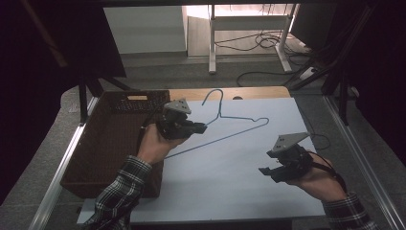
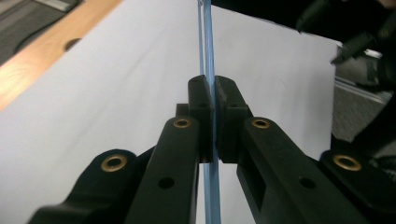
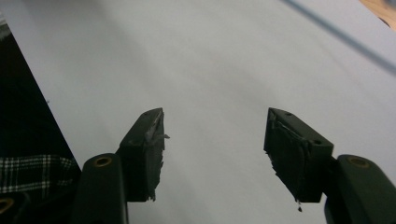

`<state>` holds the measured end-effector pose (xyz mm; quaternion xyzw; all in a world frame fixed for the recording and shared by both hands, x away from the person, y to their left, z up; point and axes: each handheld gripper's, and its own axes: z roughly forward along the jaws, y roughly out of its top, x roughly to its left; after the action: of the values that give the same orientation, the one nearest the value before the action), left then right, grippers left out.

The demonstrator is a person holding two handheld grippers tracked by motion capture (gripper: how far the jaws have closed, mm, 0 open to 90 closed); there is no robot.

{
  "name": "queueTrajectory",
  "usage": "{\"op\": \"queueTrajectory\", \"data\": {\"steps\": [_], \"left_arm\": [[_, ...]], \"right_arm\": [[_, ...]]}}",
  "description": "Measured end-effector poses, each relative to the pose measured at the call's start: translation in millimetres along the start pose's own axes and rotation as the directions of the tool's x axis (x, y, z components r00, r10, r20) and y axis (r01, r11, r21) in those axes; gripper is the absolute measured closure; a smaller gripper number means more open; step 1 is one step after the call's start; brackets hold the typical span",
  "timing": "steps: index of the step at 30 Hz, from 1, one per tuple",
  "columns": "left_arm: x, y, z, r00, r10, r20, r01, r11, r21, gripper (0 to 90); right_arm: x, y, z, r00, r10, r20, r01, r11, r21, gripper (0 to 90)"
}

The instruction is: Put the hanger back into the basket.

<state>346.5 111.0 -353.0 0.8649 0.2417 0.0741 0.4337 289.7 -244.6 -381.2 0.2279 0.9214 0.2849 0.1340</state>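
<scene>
**Hanger pinched in my left claw, right claw spread and empty**

While the brown wicker basket [image 1: 103,143] sits at the left edge of the tabletop [image 1: 230,191], everything else I place against the blue wire hanger [image 1: 225,127]. That basket lies just left of the hanger, touching the white sheet's border. My left claw [image 1: 200,128] is clamped on the hanger's lower wire near its left end; in the left gripper view the two black pads [image 2: 201,100] press flat together with the thin blue wire [image 2: 208,56] running straight up between them. From that grip the hanger reaches out to the right over the white surface, its hook [image 1: 214,98] pointing toward the far wooden edge. The wire's left end looks lifted off the sheet, though I cannot tell whether its right corner touches down.

Right of the hanger and nearer to me, well apart from it, my right claw [image 1: 266,170] hovers over bare white tabletop. In the right gripper view its pads [image 3: 152,140] stand apart with nothing between them.
</scene>
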Motion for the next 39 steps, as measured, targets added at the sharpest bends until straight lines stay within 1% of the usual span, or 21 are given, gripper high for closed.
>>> {"op": "queueTrajectory", "data": {"steps": [3,4,6,8,11,14,17,21,22,26,27,28,29,31,32,33,34,35,37,38,39], "left_arm": [[4.2,-4.6,-12.1,0.9986,-0.033,-0.042,0.033,0.9993,-0.016,87.6],[6.0,-6.8,-17.6,0.9971,-0.045,-0.061,0.044,0.9988,-0.022,87.6],[8.4,-10.2,-25.5,0.995,-0.059,-0.081,0.056,0.9978,-0.036,87.6],[10.8,-14.9,-35.9,0.9904,-0.075,-0.116,0.07,0.9964,-0.048,87.6],[14.4,-22.0,-48.1,0.9819,-0.103,-0.159,0.094,0.9935,-0.064,87.6],[18.6,-30.5,-61.6,0.9687,-0.131,-0.211,0.119,0.9905,-0.069,87.6],[21.9,-38.0,-73.0,0.9564,-0.154,-0.248,0.138,0.987,-0.082,87.6],[26.6,-49.4,-90.3,0.9372,-0.183,-0.297,0.158,0.9816,-0.107,87.6],[27.6,-51.4,-93.2,0.934,-0.187,-0.304,0.161,0.9809,-0.109,87.6],[32.0,-63.3,-107.3,0.9085,-0.221,-0.355,0.187,0.974,-0.128,87.6],[32.8,-66.3,-110.4,0.8995,-0.228,-0.373,0.192,0.9726,-0.131,87.6],[33.8,-69.6,-113.4,0.8926,-0.235,-0.385,0.197,0.9709,-0.136,87.6],[34.9,-73.8,-116.9,0.8828,-0.246,-0.4,0.205,0.9682,-0.144,87.6],[36.6,-80.7,-121.9,0.8682,-0.262,-0.422,0.216,0.9642,-0.155,87.6],[37.3,-83.4,-123.7,0.8633,-0.267,-0.428,0.219,0.9628,-0.158,87.6],[38.8,-87.9,-126.8,0.8564,-0.278,-0.435,0.229,0.9596,-0.164,87.6],[39.7,-90.5,-128.7,0.8523,-0.285,-0.438,0.236,0.9577,-0.165,87.6],[40.8,-94.9,-131.4,0.8444,-0.293,-0.448,0.244,0.9556,-0.166,87.6],[42.8,-101.9,-135.5,0.8346,-0.309,-0.456,0.258,0.9508,-0.171,87.6],[43.6,-104.5,-137.0,0.8319,-0.312,-0.459,0.262,0.9499,-0.171,87.6],[44.5,-107.8,-139.0,0.8272,-0.315,-0.465,0.266,0.949,-0.169,87.5]], "right_arm": [[1.7,-3.5,4.7,1.0,0.009,0.005,-0.008,1.0,-0.027,34.1],[2.2,-4.7,6.3,0.9999,0.013,0.003,-0.012,0.999,-0.034,33.3],[3.2,-7.1,9.6,0.9997,0.024,0.002,-0.024,0.999,-0.048,31.3],[3.9,-10.3,13.9,0.999,0.044,-0.008,-0.045,0.997,-0.064,29.1],[5.2,-15.4,19.8,0.998,0.063,-0.01,-0.063,0.995,-0.075,26.6],[6.6,-20.4,24.6,0.9966,0.081,-0.013,-0.082,0.993,-0.081,25.6],[7.6,-25.6,29.7,0.9954,0.094,-0.018,-0.095,0.992,-0.08,25.3],[8.1,-32.3,35.3,0.994,0.108,-0.016,-0.109,0.991,-0.077,25.4],[8.4,-33.6,36.3,0.9933,0.114,-0.015,-0.115,0.99,-0.076,25.4],[8.0,-38.2,38.7,0.9917,0.128,-0.014,-0.129,0.989,-0.077,25.4],[7.6,-39.3,39.3,0.9915,0.129,-0.013,-0.13,0.989,-0.075,25.4],[7.6,-40.3,40.1,0.9908,0.135,-0.013,-0.136,0.988,-0.073,25.4],[7.7,-41.3,40.8,0.99,0.14,-0.013,-0.141,0.988,-0.069,25.4],[7.8,-43.4,42.9,0.9894,0.145,-0.015,-0.145,0.987,-0.062,25.4],[8.1,-44.2,43.8,0.989,0.147,-0.013,-0.148,0.987,-0.059,25.4],[8.2,-44.7,44.7,0.989,0.147,-0.014,-0.148,0.987,-0.059,25.4],[8.1,-45.4,45.6,0.9892,0.146,-0.013,-0.146,0.988,-0.057,25.4],[8.1,-45.8,46.1,0.989,0.147,-0.014,-0.148,0.987,-0.056,25.4],[8.3,-46.5,46.9,0.9886,0.15,-0.015,-0.15,0.987,-0.053,25.4],[8.1,-46.6,47.3,0.9886,0.15,-0.015,-0.15,0.987,-0.054,25.4],[8.0,-46.7,47.6,0.9884,0.151,-0.016,-0.152,0.987,-0.053,25.4]]}}
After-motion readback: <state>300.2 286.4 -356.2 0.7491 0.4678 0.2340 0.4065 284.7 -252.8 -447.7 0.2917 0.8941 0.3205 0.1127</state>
